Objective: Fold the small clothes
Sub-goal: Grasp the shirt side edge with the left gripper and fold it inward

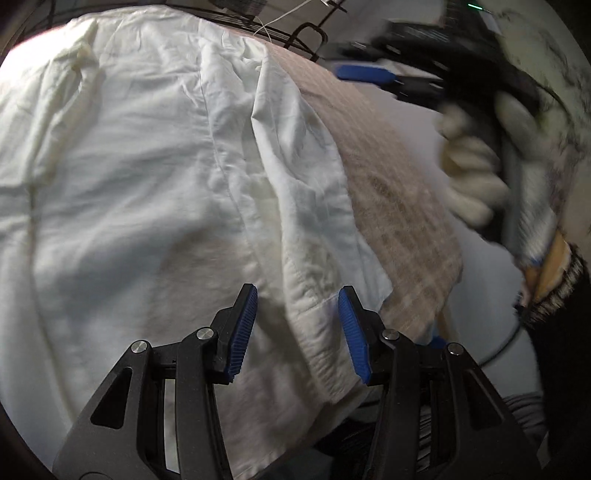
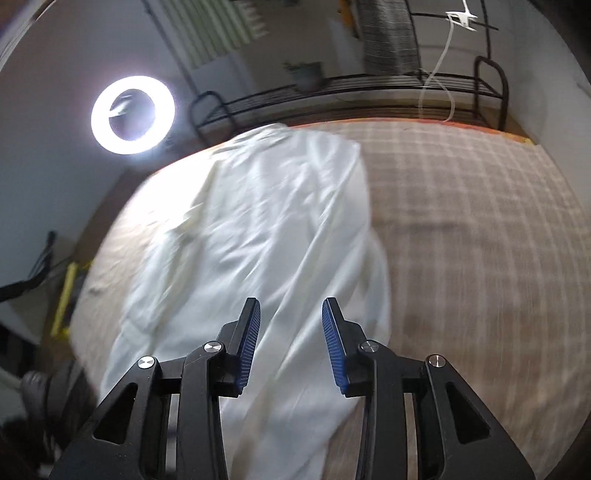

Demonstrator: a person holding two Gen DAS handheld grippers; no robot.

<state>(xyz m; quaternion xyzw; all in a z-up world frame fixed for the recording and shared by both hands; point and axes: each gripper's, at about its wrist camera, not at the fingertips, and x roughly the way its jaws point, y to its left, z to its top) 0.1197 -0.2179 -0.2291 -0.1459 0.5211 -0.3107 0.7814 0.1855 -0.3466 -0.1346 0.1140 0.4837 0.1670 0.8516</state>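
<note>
Wrinkled white cotton garment (image 1: pixel 147 177) lies spread over beige checked woven bedcover (image 2: pixel 461 221) (cuffed hem nearest). Left gripper (image 1: pixel 297 332) and right gripper (image 2: pixel 291 343) both partly open above it, holding nothing. Glowing ring light (image 2: pixel 133 114) stands behind; gloved hand (image 1: pixel 472 177) is blurred.

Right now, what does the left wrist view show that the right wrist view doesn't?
Only the left wrist view: the left gripper, open just above a hemmed edge of the shirt, and a gloved hand holding the right gripper at the upper right, blurred.

Only the right wrist view: the right gripper from behind, open with nothing between its pads, a lit ring light, and a white clip on the rack.

Both: the white shirt spread on the plaid cloth, and the dark metal rack behind it.
</note>
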